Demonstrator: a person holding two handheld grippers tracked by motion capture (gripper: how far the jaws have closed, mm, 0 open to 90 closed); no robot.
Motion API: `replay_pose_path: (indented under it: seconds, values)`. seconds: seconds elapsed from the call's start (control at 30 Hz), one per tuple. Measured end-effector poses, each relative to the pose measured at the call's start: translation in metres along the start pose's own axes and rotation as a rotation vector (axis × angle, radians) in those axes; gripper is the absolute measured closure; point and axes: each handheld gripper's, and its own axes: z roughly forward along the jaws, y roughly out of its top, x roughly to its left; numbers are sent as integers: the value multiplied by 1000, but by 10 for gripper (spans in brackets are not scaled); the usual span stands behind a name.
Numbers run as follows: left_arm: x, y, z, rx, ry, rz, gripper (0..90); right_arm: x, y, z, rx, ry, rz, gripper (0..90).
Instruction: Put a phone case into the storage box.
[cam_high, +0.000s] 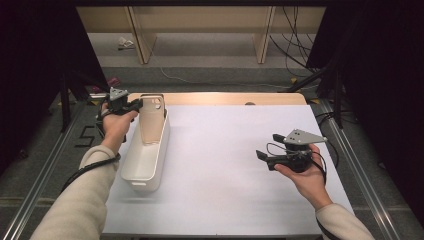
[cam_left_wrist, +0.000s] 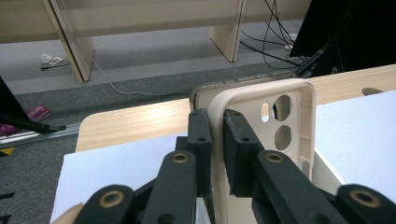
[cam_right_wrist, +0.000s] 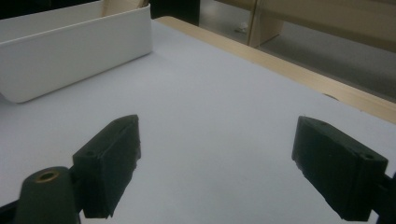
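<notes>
From my right gripper (cam_right_wrist: 217, 163) I see its two black jaws spread wide apart with nothing between them, only the pale sheet (cam_right_wrist: 210, 112) that covers the table. Taking the white bin (cam_right_wrist: 74, 56) as my landmark: it sits beyond the left jaw, its long side wall facing me, resting on the sheet. To the right of the bin, past the sheet's far edge, runs the wooden table edge (cam_right_wrist: 299, 74).

High view looking forward and down over the white-covered wooden table (cam_high: 225, 165), gripper views riding close along black jaws, all sharing the long white plastic bin (cam_high: 145, 160).
</notes>
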Motion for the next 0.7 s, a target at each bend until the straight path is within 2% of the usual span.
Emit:
replay_pose_path:
  seconds: [0.4, 0.6, 0.7]
  values:
    - [1, -2, 2, 18, 7, 17, 768, 0, 0, 0, 0, 3, 1, 162]
    - [1, -2, 3, 42, 2, 6, 637, 0, 0, 1, 1, 4, 2, 162]
    - [1, -2, 3, 43, 10, -29, 553, 1, 0, 1, 2, 5, 3, 163]
